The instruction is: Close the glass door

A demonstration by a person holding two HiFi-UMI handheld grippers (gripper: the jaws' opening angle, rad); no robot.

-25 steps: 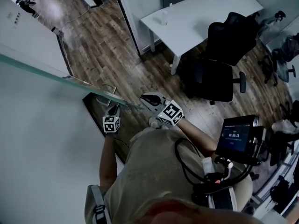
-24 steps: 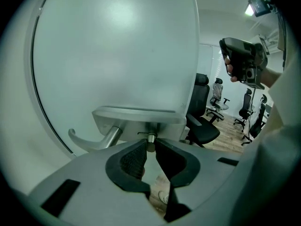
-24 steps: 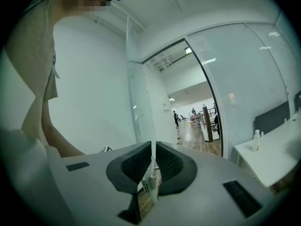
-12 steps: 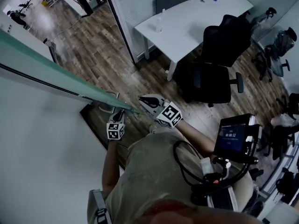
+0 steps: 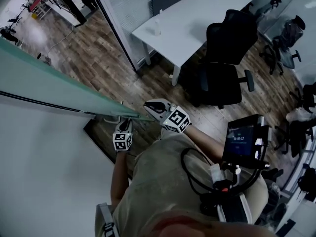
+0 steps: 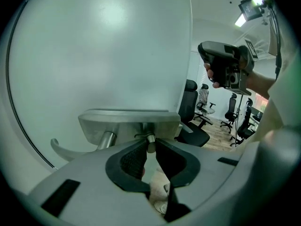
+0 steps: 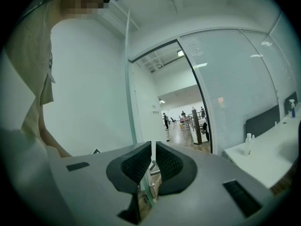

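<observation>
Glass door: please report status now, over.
Left gripper jaws closed on small knob under handle plate. Right gripper jaws nearly together at glass door edge, grip unclear. Door open; nothing seen blocking.

- The pale glass door (image 5: 54, 90) swung. Its green top edge lay flatter across your head view and showed broader at the left than a second before.
- The brushed-steel door handle (image 6: 127, 121) went with it. Its lever, plain above the edge earlier, ended almost tucked under that edge in the head view.
- You brought the left gripper (image 5: 126, 124), clamped on the handle's small pin, lower in the frame and closer to your chest.
- Your right gripper (image 5: 148, 105), at the door's free end, ended a little nearer the foot of the dark door post (image 5: 134, 68).
- Your head view shifted, so the white desk (image 5: 187, 16) and black office chair (image 5: 222, 58) slid leftward.
</observation>
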